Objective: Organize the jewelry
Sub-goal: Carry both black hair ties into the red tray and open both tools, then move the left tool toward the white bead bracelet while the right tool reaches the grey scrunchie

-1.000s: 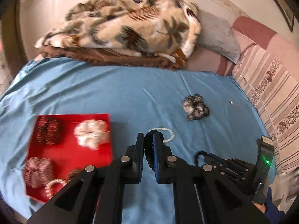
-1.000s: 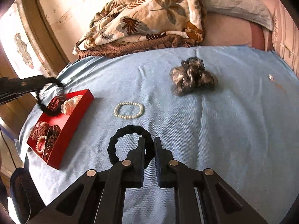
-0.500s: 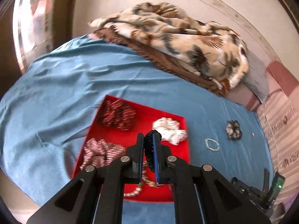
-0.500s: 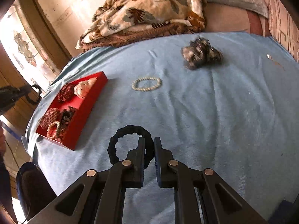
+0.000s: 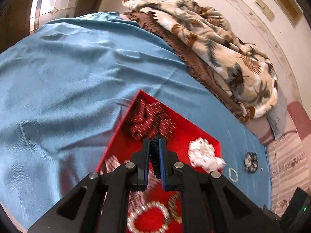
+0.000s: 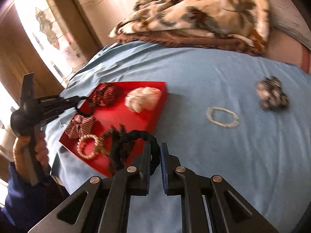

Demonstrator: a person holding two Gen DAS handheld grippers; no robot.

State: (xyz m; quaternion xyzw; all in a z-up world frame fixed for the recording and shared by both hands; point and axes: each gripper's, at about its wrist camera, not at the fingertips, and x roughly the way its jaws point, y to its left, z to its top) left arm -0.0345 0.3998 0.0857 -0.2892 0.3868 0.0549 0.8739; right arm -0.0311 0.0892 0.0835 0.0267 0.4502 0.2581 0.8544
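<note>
My left gripper (image 5: 154, 142) is shut on a black hair tie (image 5: 155, 155) and holds it over the red tray (image 5: 124, 147); it also shows in the right wrist view (image 6: 77, 101). My right gripper (image 6: 155, 147) is shut on a second black hair tie (image 6: 134, 137) near the tray's (image 6: 140, 120) front right corner. The tray holds a dark red scrunchie (image 5: 149, 122), a white scrunchie (image 5: 204, 155), a striped scrunchie (image 6: 81, 124) and a pearl bracelet (image 5: 147, 219). A pearl bracelet (image 6: 222, 117) and a grey scrunchie (image 6: 272, 95) lie on the blue sheet.
A folded leaf-patterned blanket (image 5: 213, 38) and pillows (image 5: 279, 116) lie along the head of the bed. A window and wooden frame (image 6: 48, 31) stand at the left. The blue sheet (image 5: 68, 77) spreads wide left of the tray.
My left gripper has moved lower and closer over the tray with its hair tie. My right gripper has swung left toward the tray with its hair tie.
</note>
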